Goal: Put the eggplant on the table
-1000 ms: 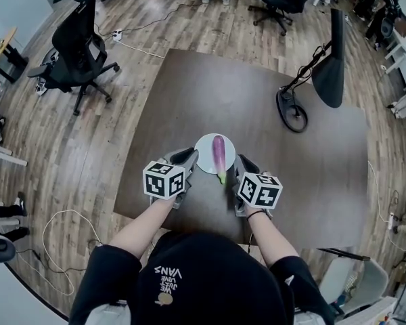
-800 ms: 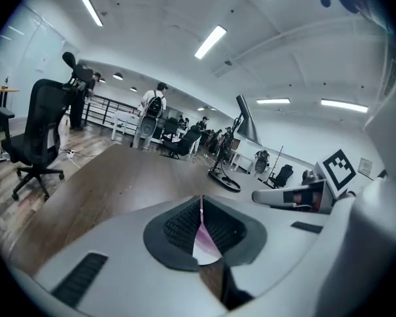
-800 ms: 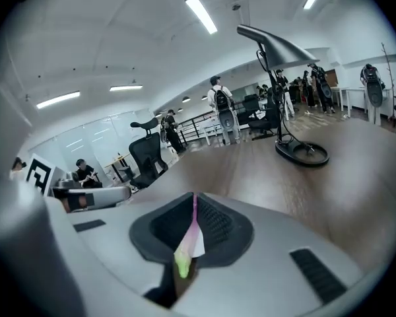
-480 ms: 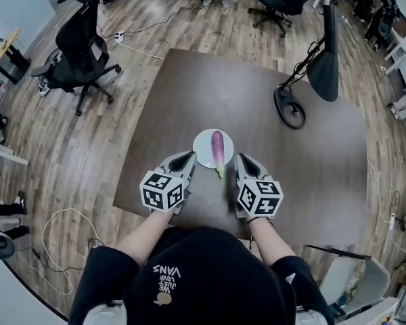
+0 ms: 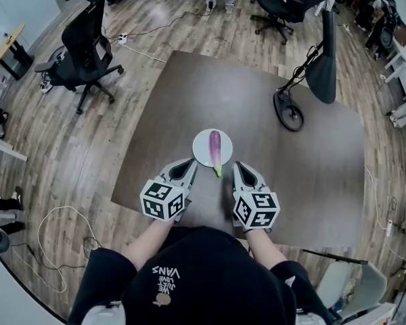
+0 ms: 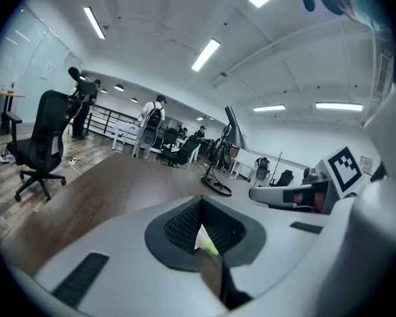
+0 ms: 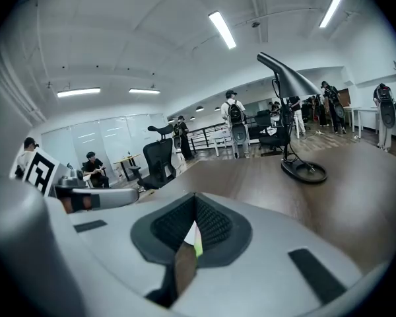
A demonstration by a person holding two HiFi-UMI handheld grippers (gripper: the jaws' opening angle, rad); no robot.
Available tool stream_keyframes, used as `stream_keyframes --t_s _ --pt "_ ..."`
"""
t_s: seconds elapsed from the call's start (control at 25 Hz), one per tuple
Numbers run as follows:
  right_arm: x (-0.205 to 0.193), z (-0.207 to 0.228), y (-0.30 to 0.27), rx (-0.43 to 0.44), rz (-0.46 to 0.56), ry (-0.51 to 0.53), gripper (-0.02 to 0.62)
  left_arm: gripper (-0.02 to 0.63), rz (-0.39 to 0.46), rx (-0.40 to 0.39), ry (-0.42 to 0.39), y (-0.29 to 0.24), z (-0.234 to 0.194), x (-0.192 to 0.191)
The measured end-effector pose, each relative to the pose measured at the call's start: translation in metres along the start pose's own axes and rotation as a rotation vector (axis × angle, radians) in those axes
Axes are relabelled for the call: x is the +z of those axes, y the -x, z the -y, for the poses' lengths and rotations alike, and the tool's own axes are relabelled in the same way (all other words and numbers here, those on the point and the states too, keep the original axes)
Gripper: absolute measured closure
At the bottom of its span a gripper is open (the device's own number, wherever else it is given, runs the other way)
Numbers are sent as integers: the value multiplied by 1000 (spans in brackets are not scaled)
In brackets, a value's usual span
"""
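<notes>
Holding nothing: left gripper (image 5: pixel 189 166) and right gripper (image 5: pixel 236 167) both pinched shut and empty. Hovering at the near side of the white plate (image 5: pixel 201 148) on the dark table (image 5: pixel 271 147), apart from it. Seeing the eggplant (image 5: pixel 216 147) lying on that plate, ahead of and between the two sets of fingertips, untouched, green stem end pointing back toward them.

We have bare table (image 5: pixel 183 93) on every side of the plate (image 5: pixel 200 149) bearing the eggplant (image 5: pixel 216 146). The one obstacle is the lamp (image 5: pixel 323 66), standing far right and well apart, its base on the table, its head hanging above.
</notes>
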State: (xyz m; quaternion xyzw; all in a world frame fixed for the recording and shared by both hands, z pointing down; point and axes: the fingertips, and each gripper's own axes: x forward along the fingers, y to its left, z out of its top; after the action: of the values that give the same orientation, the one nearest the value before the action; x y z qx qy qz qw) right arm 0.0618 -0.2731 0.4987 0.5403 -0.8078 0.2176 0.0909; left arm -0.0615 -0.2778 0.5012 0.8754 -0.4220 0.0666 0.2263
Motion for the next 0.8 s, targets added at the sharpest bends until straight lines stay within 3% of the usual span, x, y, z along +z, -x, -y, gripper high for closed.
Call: stream_keyframes --t_s 0.8 --pt "-21 1 10 6 -37 -5 577 595 -27 20 28 5 4 -20"
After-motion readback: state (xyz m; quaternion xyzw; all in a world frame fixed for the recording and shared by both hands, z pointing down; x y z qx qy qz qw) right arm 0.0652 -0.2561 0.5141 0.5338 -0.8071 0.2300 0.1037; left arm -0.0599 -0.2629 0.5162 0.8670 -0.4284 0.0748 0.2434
